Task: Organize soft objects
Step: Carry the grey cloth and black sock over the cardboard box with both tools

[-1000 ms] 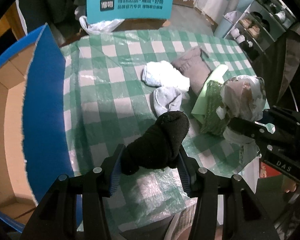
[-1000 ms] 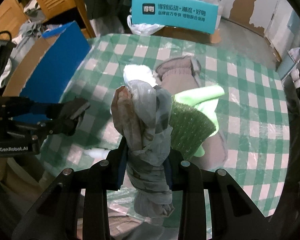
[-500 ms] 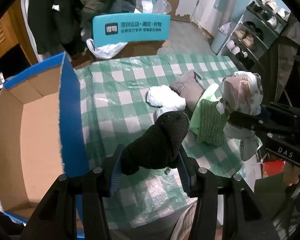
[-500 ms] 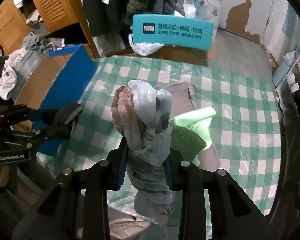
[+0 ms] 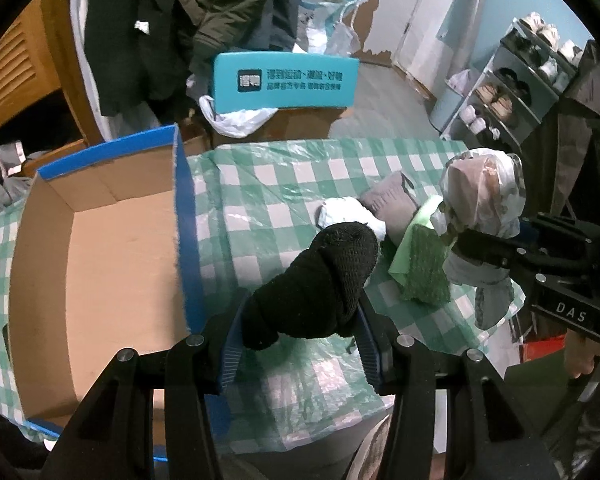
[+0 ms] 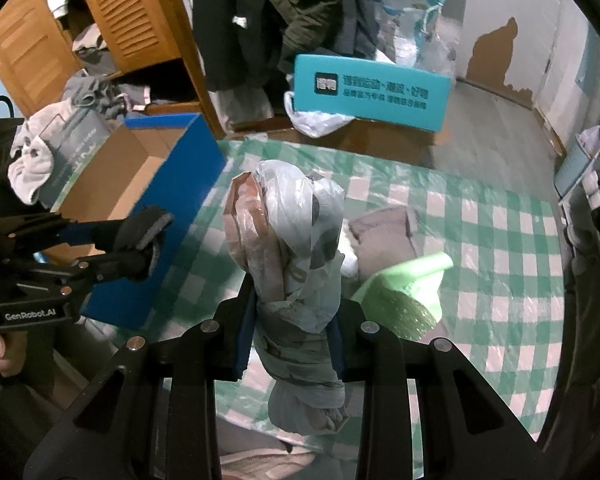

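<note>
My left gripper (image 5: 300,338) is shut on a black sock (image 5: 320,280) and holds it above the green checked tablecloth (image 5: 260,200), just right of an open blue cardboard box (image 5: 100,260). My right gripper (image 6: 290,334) is shut on a knotted bundle of plastic bags (image 6: 288,248), lifted over the table. That bundle (image 5: 482,204) also shows at the right of the left wrist view. On the cloth lie a white sock (image 5: 346,212), a grey sock (image 5: 392,204) and a green scouring sponge (image 5: 424,268) on a light green cloth (image 6: 412,276). The left gripper (image 6: 140,244) with the sock appears at the left.
The blue box (image 6: 156,184) stands at the table's left end, its brown inside bare. Behind the table stands a teal sign (image 5: 284,80), with dark coats, plastic bags and wooden louvred doors (image 6: 128,12). A shoe rack (image 5: 516,88) is at the right. A hand (image 6: 0,352) grips the left handle.
Both grippers have risen with their loads still held. More of the box's inside and the room behind has come into view, and the table looks smaller.
</note>
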Available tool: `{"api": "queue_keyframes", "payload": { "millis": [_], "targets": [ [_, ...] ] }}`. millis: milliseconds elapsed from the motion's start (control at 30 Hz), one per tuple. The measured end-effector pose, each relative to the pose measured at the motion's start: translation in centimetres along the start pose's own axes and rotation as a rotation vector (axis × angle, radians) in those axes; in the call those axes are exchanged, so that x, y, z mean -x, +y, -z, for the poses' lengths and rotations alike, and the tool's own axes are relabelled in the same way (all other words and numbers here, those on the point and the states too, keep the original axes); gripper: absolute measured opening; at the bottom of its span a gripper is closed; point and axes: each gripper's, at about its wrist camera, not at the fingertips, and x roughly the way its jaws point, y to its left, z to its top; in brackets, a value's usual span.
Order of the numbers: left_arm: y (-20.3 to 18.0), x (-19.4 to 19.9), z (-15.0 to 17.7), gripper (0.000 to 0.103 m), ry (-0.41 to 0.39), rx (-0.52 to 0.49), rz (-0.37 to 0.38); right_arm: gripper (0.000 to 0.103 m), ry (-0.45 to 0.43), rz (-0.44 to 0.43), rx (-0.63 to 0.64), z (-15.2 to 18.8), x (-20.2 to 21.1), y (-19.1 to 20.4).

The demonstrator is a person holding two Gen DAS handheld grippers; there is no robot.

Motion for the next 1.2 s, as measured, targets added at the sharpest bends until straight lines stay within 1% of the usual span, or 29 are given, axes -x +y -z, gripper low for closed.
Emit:
{"api": "queue_keyframes", "payload": {
  "millis": [500, 700, 1200],
  "targets": [
    [2.7, 2.7, 0.6, 0.051, -0.045, 0.038, 0.000, 0.029, -0.010, -0.032, 0.052, -2.2, -0.4, 3.6],
    [4.2, 3.4, 0.7, 0.051, -0.068, 0.052, -0.039, 0.029, -0.013, -0.049, 0.073, -3.3, -0.8, 5.3],
    [8.9, 4.2, 1.4, 0.051, -0.082, 0.127, -0.063, 0.029, -0.001, -0.097, 0.130, -5.8, -2.7, 10.0]
  ]
}}
